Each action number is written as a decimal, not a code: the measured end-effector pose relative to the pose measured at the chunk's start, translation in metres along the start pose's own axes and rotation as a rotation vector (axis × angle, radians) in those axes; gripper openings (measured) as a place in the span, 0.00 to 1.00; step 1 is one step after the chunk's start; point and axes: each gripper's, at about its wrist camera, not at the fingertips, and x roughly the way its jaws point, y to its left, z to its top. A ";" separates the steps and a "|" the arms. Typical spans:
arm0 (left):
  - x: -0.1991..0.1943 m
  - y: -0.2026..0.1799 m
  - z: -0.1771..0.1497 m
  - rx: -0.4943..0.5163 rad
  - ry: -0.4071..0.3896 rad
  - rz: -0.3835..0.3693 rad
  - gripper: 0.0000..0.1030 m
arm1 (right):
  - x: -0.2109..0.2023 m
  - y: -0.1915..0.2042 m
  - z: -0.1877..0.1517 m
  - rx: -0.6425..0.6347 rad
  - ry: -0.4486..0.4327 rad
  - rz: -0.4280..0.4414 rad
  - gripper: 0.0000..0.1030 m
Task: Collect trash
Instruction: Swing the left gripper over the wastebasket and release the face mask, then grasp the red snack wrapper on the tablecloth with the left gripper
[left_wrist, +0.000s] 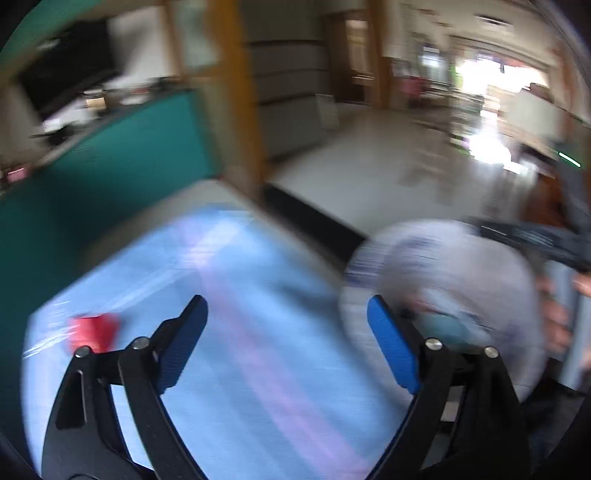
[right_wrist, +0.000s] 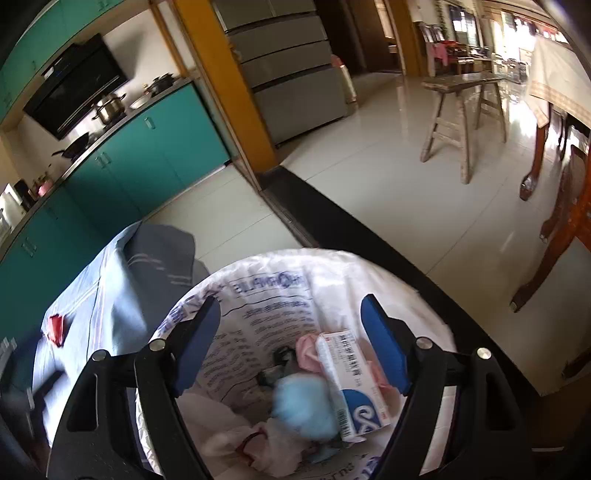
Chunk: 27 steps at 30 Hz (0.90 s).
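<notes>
Kitchen floor: bin liner (right_wrist: 266, 295) print unreadable; both tongs (left_wrist: 286, 345) (right_wrist: 290, 345) gape apart, empty.

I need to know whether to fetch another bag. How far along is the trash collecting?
Done: the bin already holds a white box, a blue wad and pink scraps. In hand: nothing; the right gripper hangs open over the bin, and the left gripper is open above the blue cloth. Left: a red scrap on that cloth.
</notes>
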 end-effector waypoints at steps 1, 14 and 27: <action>0.008 0.031 0.001 -0.044 0.007 0.070 0.90 | 0.002 0.005 -0.001 -0.014 0.006 0.003 0.75; 0.104 0.211 -0.026 -0.420 0.246 0.213 0.94 | 0.040 0.070 -0.030 -0.162 0.124 0.042 0.76; 0.123 0.216 -0.038 -0.356 0.299 0.250 0.78 | 0.047 0.090 -0.043 -0.219 0.163 0.057 0.77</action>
